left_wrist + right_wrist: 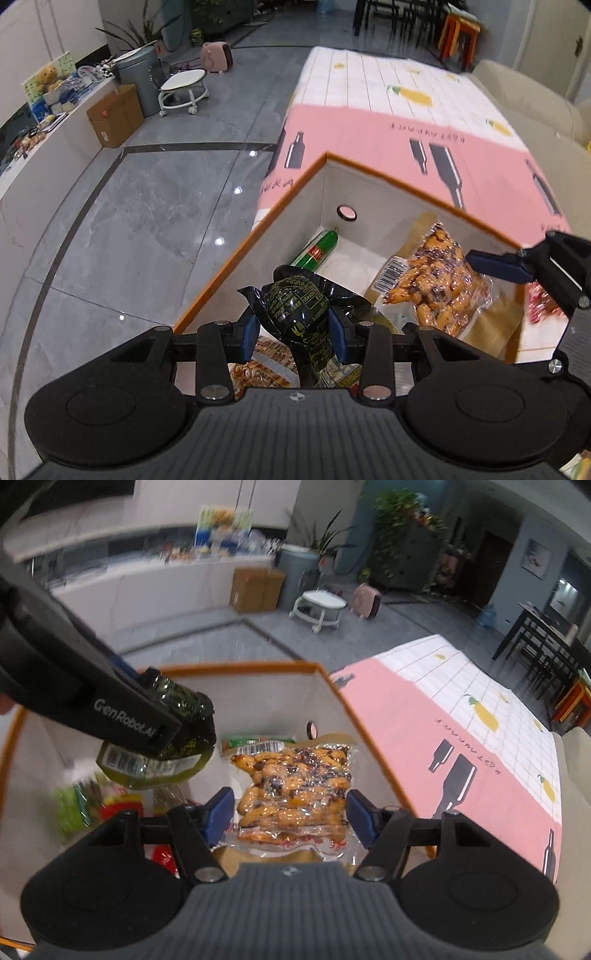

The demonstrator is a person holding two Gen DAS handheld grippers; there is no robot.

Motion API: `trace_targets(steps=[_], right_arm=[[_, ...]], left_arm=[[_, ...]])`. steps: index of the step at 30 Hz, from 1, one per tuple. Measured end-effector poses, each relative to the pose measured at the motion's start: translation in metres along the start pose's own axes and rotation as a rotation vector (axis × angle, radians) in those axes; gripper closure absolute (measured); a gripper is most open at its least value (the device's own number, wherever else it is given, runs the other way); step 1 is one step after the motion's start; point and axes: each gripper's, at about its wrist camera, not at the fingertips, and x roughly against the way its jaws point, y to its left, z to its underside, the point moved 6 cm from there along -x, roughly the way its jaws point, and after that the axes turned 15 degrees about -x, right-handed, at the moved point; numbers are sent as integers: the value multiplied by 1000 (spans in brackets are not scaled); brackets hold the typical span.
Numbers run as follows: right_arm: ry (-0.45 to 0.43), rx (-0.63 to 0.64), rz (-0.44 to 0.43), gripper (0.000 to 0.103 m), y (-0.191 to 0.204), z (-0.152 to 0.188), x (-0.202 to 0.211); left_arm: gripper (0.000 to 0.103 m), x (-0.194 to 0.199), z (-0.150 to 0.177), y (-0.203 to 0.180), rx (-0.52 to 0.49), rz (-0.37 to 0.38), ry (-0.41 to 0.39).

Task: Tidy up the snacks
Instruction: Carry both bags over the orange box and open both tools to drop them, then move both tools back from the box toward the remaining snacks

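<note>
A white box with an orange rim (406, 184) (240, 666) stands open below both grippers. My left gripper (295, 328) (173, 720) is shut on a dark green packet (295, 306) (184, 701) and holds it over the box's left part. My right gripper (291, 816) is shut on a clear pack of orange snacks (295, 786) (439, 284), its pads against both sides of the pack, which hangs inside the box. Only one of its fingers (495, 264) shows in the left wrist view. A green sausage (317, 251) (255, 743) lies at the box's far wall.
More packets lie in the box, among them red and green ones (110, 808) and printed ones (273, 354). The box sits on a pink and white tablecloth (369, 122) (480, 738). A cream sofa (535, 99) is at the right. On the grey floor stand a cardboard box (114, 114) and a stool (183, 88).
</note>
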Motion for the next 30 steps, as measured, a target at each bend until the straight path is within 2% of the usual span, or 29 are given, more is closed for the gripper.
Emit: trace_targets(steps=[12,24,26,28,30], right_arm=[[115,76,15,39,3,15,-46],[143,109,26,37,7,12,-50],[140,116,35,35,8,10,-47],[133,111,34,32,5,9,-44],[128,101,31,30,5,7,-39]], left_arm=[[58,-39,3,-13,-70,3,64],[55,-51,9,-11,-65,6,100],[53,-47,7,-12,-72,8,82],[42,-42,6,-13,-73,7,73],[40,-35,4,-15,-82,0,54]])
